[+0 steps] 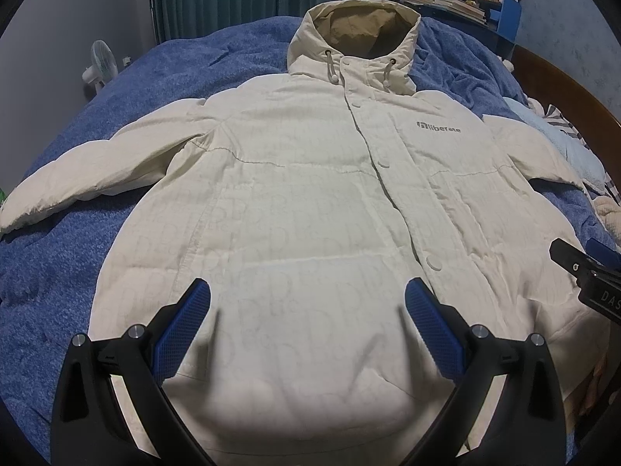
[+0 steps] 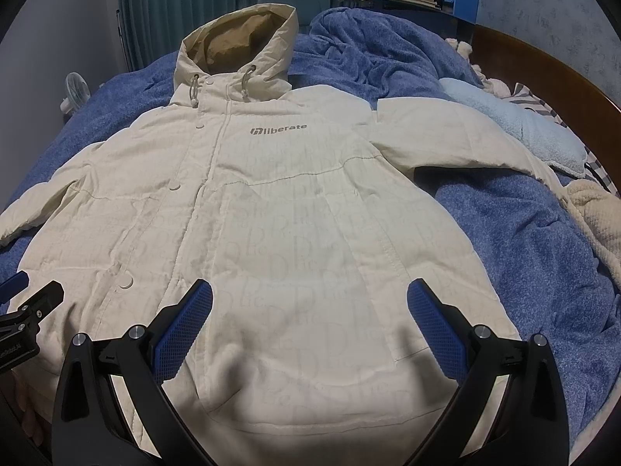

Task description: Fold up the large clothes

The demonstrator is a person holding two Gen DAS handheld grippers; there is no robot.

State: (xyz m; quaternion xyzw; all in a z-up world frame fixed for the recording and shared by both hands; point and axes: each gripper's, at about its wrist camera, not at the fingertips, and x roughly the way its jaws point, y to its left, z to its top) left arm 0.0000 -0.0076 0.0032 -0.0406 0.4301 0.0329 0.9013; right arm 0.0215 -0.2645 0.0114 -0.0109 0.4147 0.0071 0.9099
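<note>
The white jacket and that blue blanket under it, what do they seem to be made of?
The jacket looks like matte woven fabric over padding, judging by its puffy quilted panels; the exact fibre is unclear. The blanket looks like plush fleece, from its fuzzy, nubbly surface.

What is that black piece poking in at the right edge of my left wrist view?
Observer: That is the tool in the other hand. The right wrist view shows the right tongs wide open and empty above the jacket.
Operator: And where does the sleeve on that side lead?
Observer: The sleeve stretches out toward a cream knitted blanket bunched up on the bed.
</note>
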